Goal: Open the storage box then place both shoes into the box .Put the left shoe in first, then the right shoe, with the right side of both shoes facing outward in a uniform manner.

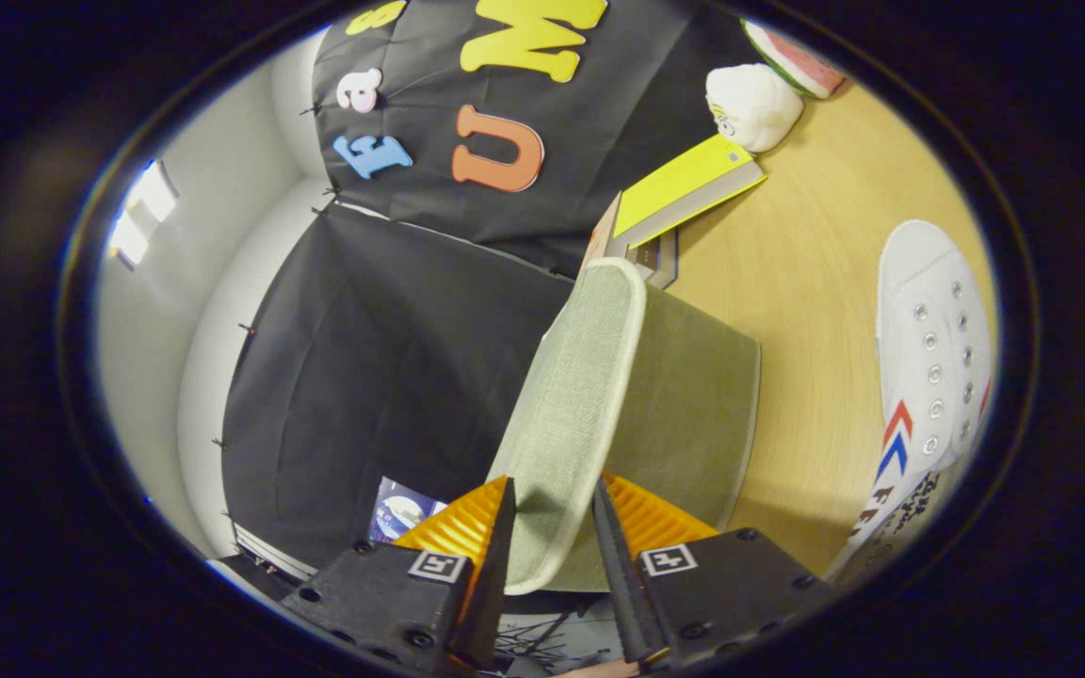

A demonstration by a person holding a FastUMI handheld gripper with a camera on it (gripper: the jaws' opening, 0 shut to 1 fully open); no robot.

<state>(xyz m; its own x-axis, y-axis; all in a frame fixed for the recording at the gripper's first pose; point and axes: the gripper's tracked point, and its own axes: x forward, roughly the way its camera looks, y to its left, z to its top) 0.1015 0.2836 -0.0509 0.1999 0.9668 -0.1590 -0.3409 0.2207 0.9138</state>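
Gripper view rolled hard over; the wooden table point(806, 273) runs up the right side of the scene, booth cloth to the left.

Gripper point(552, 527) is clamped on the lid point(571, 414) of the storage box point(693, 405): both fingers press the lid's near edge, one on each face, the pale piped rim running away between them. Lid stands lifted, swung up off the box body, which sits just right of it on the table. Box interior cannot be made out from here.

Handling, as a judgement: lid is grey-green woven fabric over what looks like a thin board, so light, fairly stiff, flat. The textured cloth should give good friction, slip unlikely. The edge hold suits it. The risk is the light box dragging or tipping with the lid if the hinge is tight.

White shoe point(933, 367) lies on the table to the right, well apart from the box, metal eyelets up, red and blue chevrons on its side. Canvas upper will be soft and give under a pinch; rubber sole is stiffer. Best hold probably at the heel or collar wall. Second shoe not identified with confidence.

Far end of the table: yellow book point(688, 184) just beyond the box, white plush toy point(752, 105), watermelon-slice toy point(792, 58).
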